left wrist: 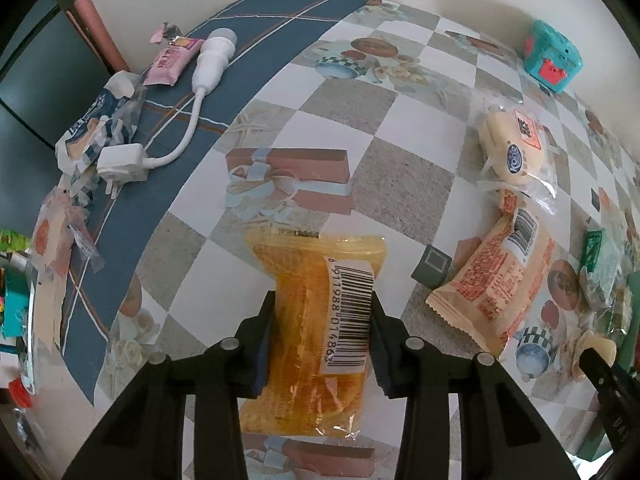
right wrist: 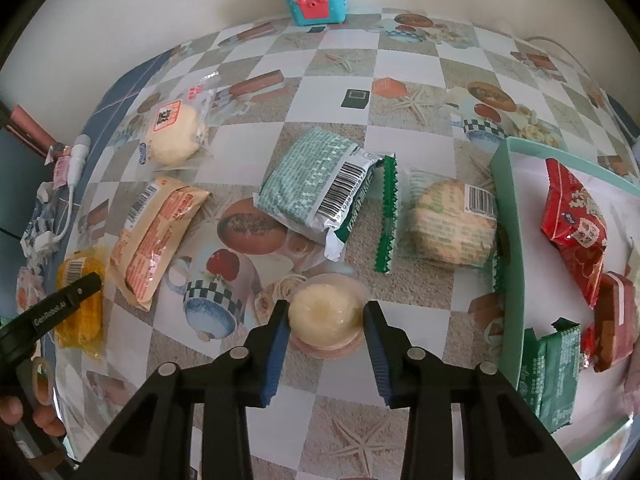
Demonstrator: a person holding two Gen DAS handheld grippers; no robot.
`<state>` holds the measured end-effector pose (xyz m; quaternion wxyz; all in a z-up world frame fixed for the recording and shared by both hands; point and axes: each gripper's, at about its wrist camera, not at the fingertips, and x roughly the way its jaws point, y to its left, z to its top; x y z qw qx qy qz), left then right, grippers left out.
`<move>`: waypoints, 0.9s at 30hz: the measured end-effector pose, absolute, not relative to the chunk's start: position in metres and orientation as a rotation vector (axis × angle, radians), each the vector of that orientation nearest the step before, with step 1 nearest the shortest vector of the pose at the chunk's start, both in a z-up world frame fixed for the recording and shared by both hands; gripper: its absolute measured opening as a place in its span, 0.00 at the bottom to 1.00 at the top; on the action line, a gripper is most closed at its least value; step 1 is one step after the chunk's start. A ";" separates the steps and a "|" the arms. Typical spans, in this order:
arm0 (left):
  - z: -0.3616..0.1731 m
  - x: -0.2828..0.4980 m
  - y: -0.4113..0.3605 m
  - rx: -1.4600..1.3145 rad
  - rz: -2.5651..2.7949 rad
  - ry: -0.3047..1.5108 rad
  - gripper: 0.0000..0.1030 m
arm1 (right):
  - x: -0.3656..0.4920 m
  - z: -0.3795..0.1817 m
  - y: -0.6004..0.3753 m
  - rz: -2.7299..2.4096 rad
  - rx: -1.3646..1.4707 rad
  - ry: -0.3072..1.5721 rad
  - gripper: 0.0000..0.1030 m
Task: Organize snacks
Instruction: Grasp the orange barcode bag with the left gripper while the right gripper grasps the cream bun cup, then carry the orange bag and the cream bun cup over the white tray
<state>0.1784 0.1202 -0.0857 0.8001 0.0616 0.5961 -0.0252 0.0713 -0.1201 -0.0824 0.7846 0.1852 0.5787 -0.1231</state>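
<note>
Both grippers clamped: left gripper [left wrist: 322,312] on yellow snack pack [left wrist: 316,332], long axis along fingers; right gripper [right wrist: 325,322] on jelly cup [right wrist: 325,316]. Tray [right wrist: 510,240] lies to R, nearer R hand.

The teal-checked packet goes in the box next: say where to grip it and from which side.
Grip the teal-checked packet across its narrow width at mid-body, coming straight down from above. It lies flat on the table, long and pillow-shaped, and its crimped end beside the barcode is too thin to hold.

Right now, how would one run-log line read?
left gripper: shut on yellow snack packet | right gripper: shut on jelly cup
</note>
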 end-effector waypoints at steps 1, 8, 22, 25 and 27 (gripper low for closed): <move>-0.082 0.175 0.122 0.126 -0.051 1.275 0.41 | 0.070 -0.081 -0.120 -0.267 0.401 1.247 0.38; -0.052 0.166 0.122 0.136 -0.026 1.195 0.41 | 0.064 -0.064 -0.120 -0.260 0.402 1.219 0.38; -0.012 0.142 0.088 0.145 -0.088 1.107 0.41 | 0.038 -0.021 -0.137 -0.309 0.443 1.123 0.38; -0.004 0.135 0.078 0.153 -0.106 1.089 0.40 | 0.032 -0.015 -0.142 -0.331 0.449 1.110 0.38; 0.001 0.129 0.070 0.158 -0.123 1.077 0.40 | 0.025 -0.009 -0.147 -0.357 0.456 1.102 0.38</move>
